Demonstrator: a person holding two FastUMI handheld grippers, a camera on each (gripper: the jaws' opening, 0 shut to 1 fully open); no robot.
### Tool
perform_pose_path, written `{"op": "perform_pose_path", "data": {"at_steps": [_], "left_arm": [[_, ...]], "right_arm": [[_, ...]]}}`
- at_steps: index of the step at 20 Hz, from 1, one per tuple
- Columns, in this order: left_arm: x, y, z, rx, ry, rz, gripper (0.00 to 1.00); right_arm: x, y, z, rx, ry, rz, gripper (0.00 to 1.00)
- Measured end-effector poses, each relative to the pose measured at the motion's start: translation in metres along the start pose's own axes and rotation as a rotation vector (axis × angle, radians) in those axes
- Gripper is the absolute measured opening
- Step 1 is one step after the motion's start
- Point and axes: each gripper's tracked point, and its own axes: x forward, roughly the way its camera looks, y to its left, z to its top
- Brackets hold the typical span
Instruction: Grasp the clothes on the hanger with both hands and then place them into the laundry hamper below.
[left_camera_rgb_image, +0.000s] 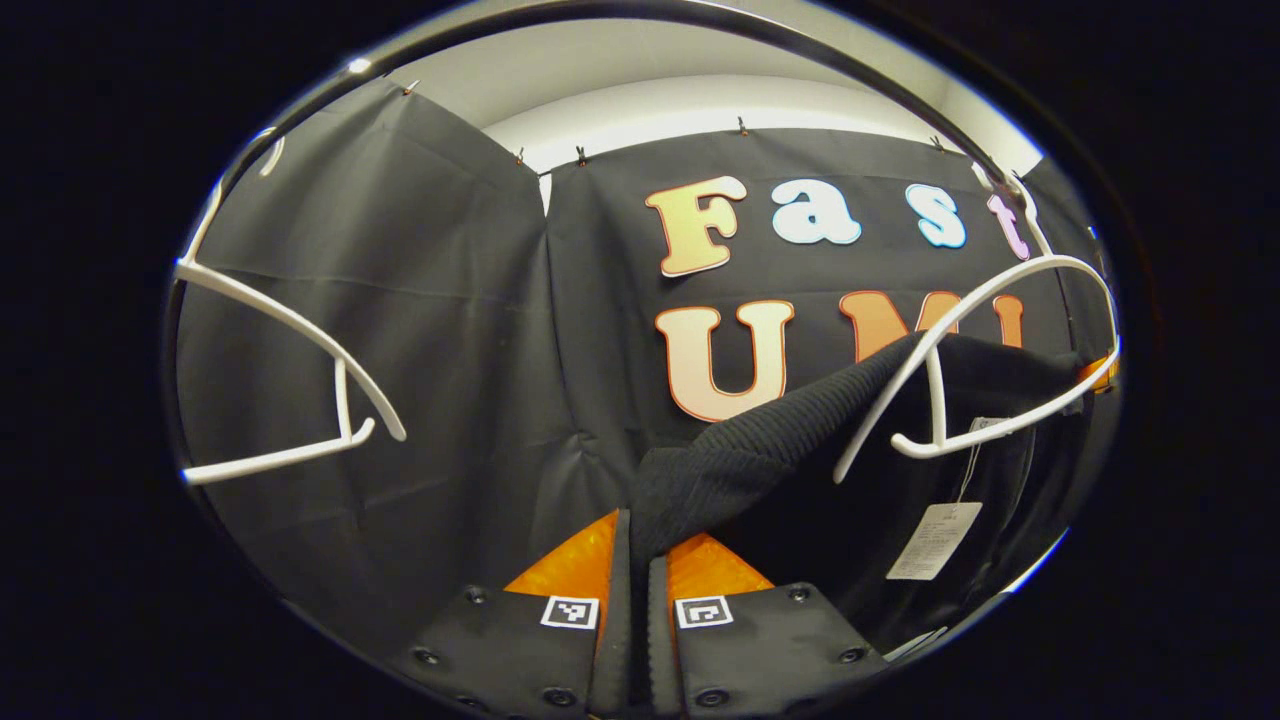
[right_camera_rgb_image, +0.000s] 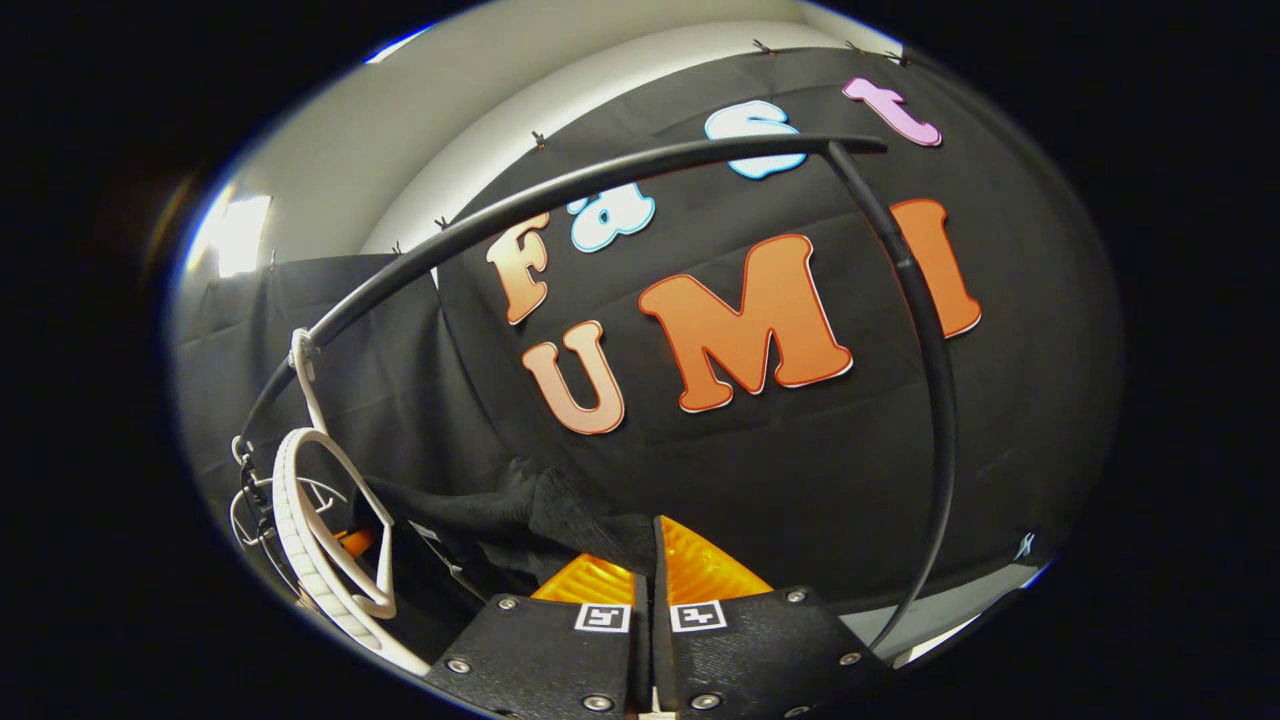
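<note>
Both grippers, left gripper (left_camera_rgb_image: 640, 560) and right gripper (right_camera_rgb_image: 645, 570), clenched on the black knit garment (left_camera_rgb_image: 760, 440), which remains draped over the white hanger (left_camera_rgb_image: 990, 350) at three o'clock; a downward pull may snag it there.

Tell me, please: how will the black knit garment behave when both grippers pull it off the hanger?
Probably floppy: the garment already sags between the left gripper and the hanger. Its ribbed knit likely grips well. The tag may swing.
</note>
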Motion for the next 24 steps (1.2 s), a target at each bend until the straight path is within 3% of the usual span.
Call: {"op": "perform_pose_path", "data": {"at_steps": [3, 7, 14, 24], "left_arm": [[-0.011, 0.003, -0.016, -0.024, 0.042, 0.005, 0.17], [-0.018, -0.004, -0.034, -0.021, 0.071, 0.004, 0.14], [-0.052, -0.036, -0.087, 0.004, 0.176, -0.08, 0.14], [-0.088, -0.104, -0.162, 0.046, 0.337, -0.224, 0.14]], "right_arm": [[0.0, -0.005, -0.013, 0.017, 0.017, 0.002, 0.01], [0.0, -0.015, -0.037, 0.033, 0.047, -0.022, 0.0], [-0.019, -0.022, -0.1, 0.017, 0.128, -0.074, 0.0], [-0.05, -0.012, -0.227, 0.041, 0.28, -0.125, 0.0]]}}
